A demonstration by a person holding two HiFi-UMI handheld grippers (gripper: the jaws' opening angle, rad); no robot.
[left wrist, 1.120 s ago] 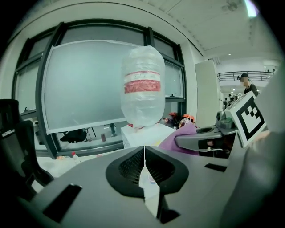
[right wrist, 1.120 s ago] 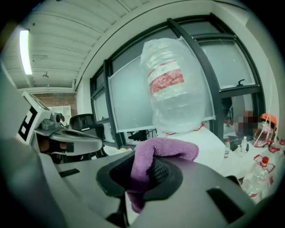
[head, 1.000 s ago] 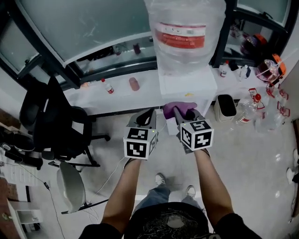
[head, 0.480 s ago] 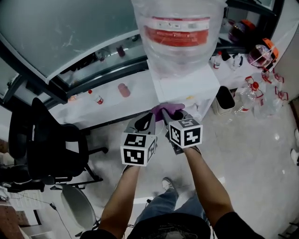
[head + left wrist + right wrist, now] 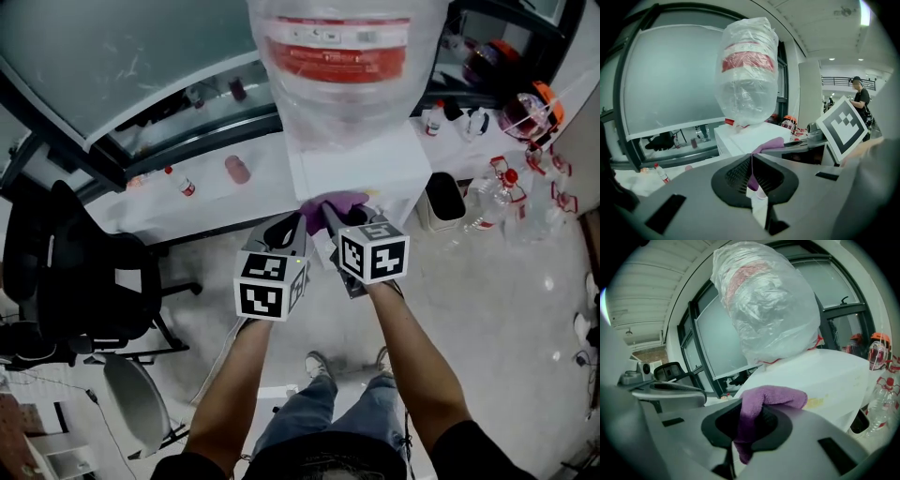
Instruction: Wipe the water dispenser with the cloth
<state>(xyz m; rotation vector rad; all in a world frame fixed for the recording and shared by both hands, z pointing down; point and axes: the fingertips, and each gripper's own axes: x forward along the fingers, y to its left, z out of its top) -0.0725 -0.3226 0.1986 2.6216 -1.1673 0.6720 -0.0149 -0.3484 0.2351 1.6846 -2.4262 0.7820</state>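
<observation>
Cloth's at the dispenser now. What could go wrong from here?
The right tool grips the purple cloth as a small wad, so bare jaw tips might scrape the white dispenser. The bagged bottle stands just above; a high stroke could snag its loose plastic. The left tool, shut, sits close beside the right and may knock it.

- The left gripper (image 5: 292, 228) and right gripper (image 5: 336, 217) were moulded grey, with black ribbed pads (image 5: 736, 177).
- Each was topped by a black-and-white marker cube (image 5: 270, 286).
- A black short-sleeved shirt (image 5: 328, 461), blue jeans (image 5: 314, 412) and pale shoes (image 5: 320, 362) were worn.
</observation>
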